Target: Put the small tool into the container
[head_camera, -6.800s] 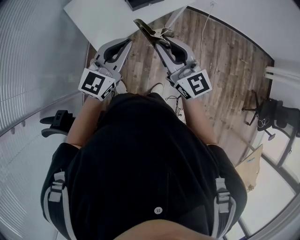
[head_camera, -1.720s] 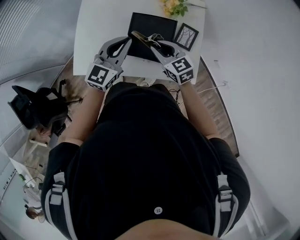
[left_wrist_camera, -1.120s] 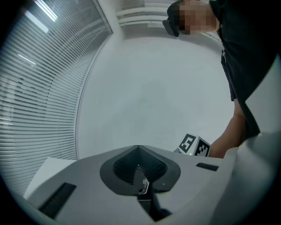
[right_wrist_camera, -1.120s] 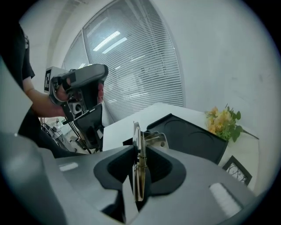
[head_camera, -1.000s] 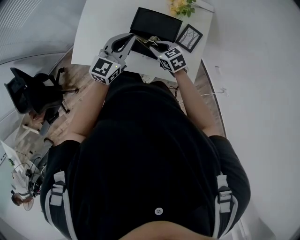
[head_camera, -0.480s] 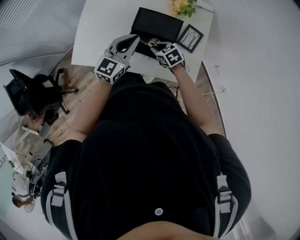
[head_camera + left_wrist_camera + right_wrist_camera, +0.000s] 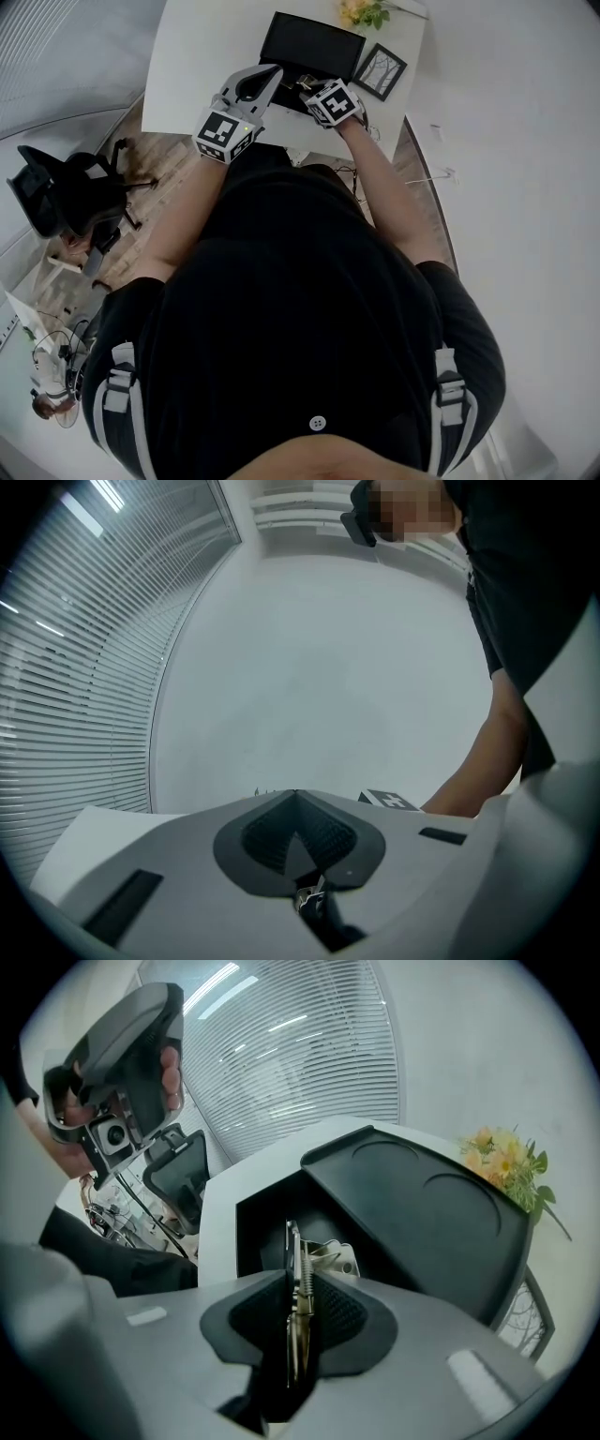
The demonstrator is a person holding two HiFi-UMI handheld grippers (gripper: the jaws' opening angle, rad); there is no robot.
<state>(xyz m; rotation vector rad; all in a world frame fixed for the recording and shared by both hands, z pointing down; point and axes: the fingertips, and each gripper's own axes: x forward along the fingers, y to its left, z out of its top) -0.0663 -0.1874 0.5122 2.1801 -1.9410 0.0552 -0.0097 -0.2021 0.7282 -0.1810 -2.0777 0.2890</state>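
The white tabletop (image 7: 202, 56) carried a black container (image 7: 309, 42) near its far edge. The right gripper (image 7: 300, 1312) hung at the container's near side, its jaws clamped on the small tool (image 7: 298, 1274). The tool stood edgewise between the pads, its front end jutting over the container's dark hollow. The left gripper (image 7: 295, 803), just beside, had its jaws together with nothing between them.

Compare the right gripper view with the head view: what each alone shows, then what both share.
Right gripper view only: the pads of the right tool clamped on the small metal implement. Head view only: the right tool's marker cube and the wooden floor. Both: the black container, white table, yellow flowers and left tool.
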